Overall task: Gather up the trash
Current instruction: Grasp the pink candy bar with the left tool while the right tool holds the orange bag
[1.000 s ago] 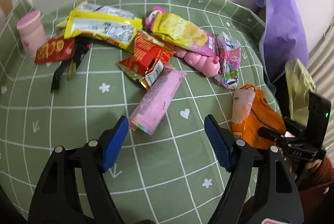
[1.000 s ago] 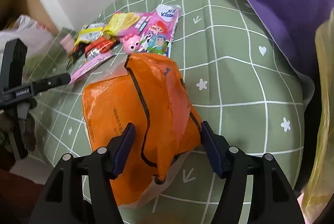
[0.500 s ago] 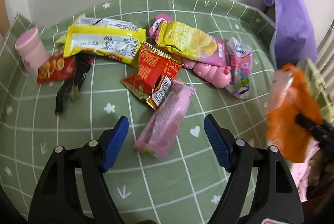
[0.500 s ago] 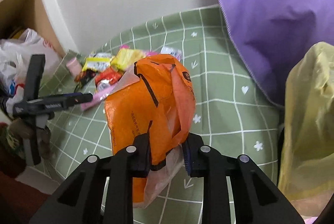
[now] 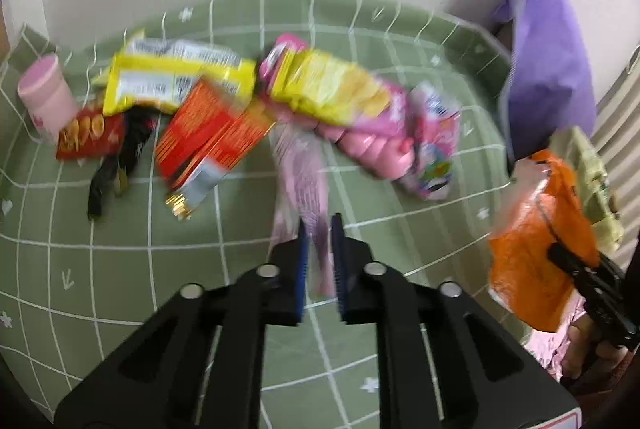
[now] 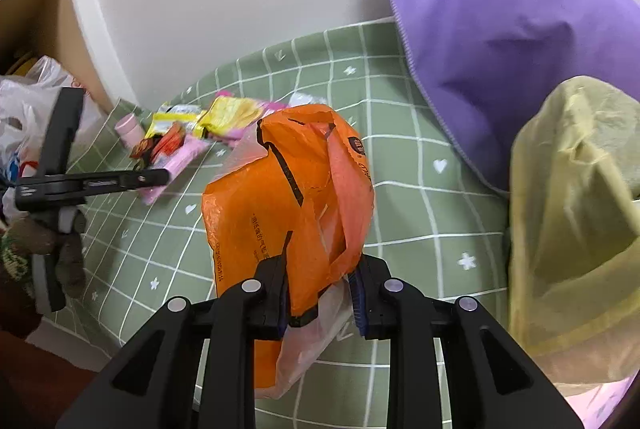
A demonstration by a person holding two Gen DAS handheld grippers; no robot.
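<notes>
Left wrist: left gripper [image 5: 319, 229], spread wide a second ago, is now closing onto the pink wrapper [image 5: 302, 169], pads pinching its near end; first piece of trash looks secured. Wrapper is pale pink, crinkled, blurred, stretching up toward the snack pile on the green mat [image 5: 120, 269]. Right wrist: right gripper [image 6: 320, 283], open around the orange bag [image 6: 288, 197] before, now clamps it, bag lifted off the mat, ready to receive.

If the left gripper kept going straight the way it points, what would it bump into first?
The left gripper is closing on a pink wrapper. Straight ahead, it would probably push into the snack pile, the pink toy first, though depth is hard to judge.
</notes>
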